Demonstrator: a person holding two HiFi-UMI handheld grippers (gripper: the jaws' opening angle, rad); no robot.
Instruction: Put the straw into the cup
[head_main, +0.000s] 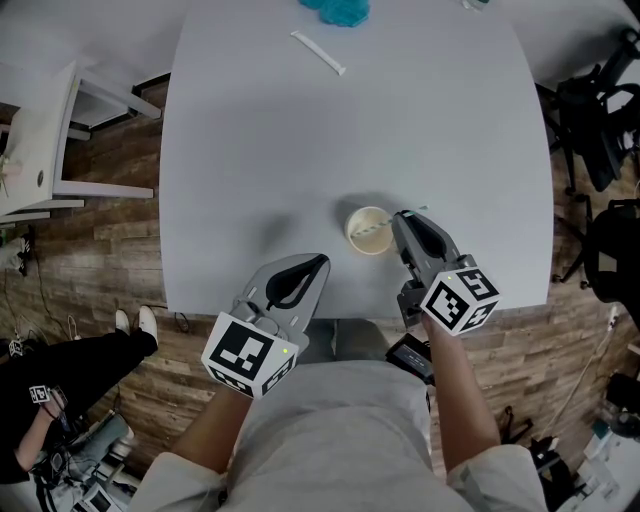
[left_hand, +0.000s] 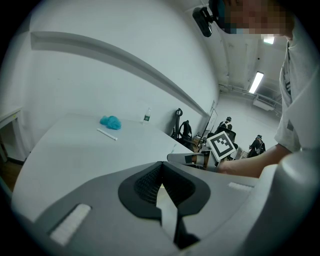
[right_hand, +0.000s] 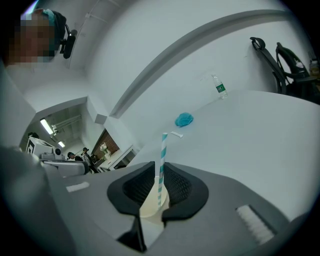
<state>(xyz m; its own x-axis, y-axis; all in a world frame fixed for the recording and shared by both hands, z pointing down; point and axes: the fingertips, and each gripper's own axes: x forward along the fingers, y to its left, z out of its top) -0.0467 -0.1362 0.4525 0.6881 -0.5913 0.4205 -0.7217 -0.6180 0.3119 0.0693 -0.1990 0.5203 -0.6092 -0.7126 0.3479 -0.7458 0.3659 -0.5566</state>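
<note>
Wide open desk lies between the near-edge cup, its straw standing upright, and the far wrapper near a blue bundle; a chair crowds the right side

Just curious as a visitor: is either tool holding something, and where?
Nothing is held. The striped straw stands in the cup between the parted fingers of the right gripper; the left gripper is shut and empty.

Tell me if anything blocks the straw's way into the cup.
Nothing visible does. The striped straw already stands in the cup, upright between the parted jaws of the right gripper, which do not press it.
</note>
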